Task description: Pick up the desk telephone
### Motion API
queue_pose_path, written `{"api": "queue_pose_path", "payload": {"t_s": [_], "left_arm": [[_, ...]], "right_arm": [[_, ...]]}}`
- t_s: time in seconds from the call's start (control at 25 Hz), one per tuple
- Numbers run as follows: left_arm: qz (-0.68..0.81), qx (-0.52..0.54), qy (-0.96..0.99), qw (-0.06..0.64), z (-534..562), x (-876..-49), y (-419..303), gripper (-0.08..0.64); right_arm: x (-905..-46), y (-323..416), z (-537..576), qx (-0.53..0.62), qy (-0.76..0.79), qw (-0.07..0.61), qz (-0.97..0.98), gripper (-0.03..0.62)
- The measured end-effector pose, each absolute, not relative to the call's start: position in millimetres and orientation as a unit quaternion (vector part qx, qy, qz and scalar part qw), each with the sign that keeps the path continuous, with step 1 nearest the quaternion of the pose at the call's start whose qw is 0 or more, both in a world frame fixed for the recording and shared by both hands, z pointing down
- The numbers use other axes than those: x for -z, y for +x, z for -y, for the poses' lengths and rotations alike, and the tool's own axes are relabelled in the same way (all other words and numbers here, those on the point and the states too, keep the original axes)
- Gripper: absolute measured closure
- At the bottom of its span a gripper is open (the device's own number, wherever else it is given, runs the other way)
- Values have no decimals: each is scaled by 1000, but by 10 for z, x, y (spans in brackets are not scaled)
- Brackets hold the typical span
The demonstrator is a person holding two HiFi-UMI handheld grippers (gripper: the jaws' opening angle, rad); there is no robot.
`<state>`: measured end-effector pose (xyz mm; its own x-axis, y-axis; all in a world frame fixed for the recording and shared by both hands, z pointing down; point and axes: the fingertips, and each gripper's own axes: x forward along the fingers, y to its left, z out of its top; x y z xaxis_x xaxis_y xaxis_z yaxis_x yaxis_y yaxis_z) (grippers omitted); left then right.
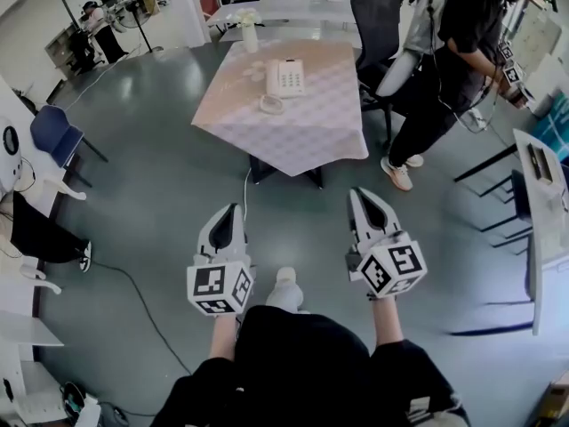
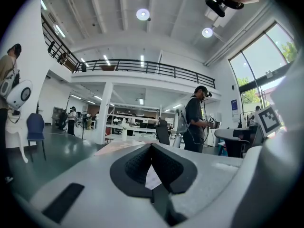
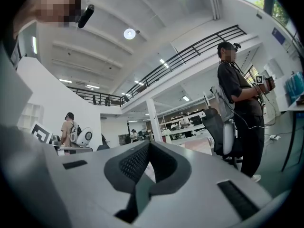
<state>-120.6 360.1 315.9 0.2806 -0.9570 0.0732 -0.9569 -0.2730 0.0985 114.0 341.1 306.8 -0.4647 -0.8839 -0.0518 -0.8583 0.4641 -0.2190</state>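
Note:
A white desk telephone [image 1: 285, 77] with a coiled cord [image 1: 271, 105] lies on a table with a pale checked cloth [image 1: 302, 132], far ahead of me in the head view. My left gripper [image 1: 235, 206] and right gripper [image 1: 357, 190] are held side by side over the grey floor, well short of the table, both pointing toward it. Both are shut with nothing between the jaws. In the left gripper view the left gripper's jaws [image 2: 151, 145] meet tip to tip; the right gripper's jaws [image 3: 149, 143] do the same in the right gripper view. The table edge [image 2: 124, 146] shows just past them.
A person in black [image 1: 449, 52] stands right of the table beside a black office chair [image 1: 378, 16]. A white vase [image 1: 249, 32] stands at the table's far end. A blue chair [image 1: 55, 133] is at the left, a white desk [image 1: 542, 212] at the right. A cable [image 1: 147, 305] crosses the floor.

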Motion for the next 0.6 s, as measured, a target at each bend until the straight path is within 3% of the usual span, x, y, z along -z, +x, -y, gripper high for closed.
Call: {"api": "queue_pose_path", "payload": {"t_s": [0.6], "left_arm": [[592, -6, 801, 85, -2304, -3345, -1414, 561]], "right_arm": [[-3216, 757, -2094, 103, -512, 66, -850, 600]]}}
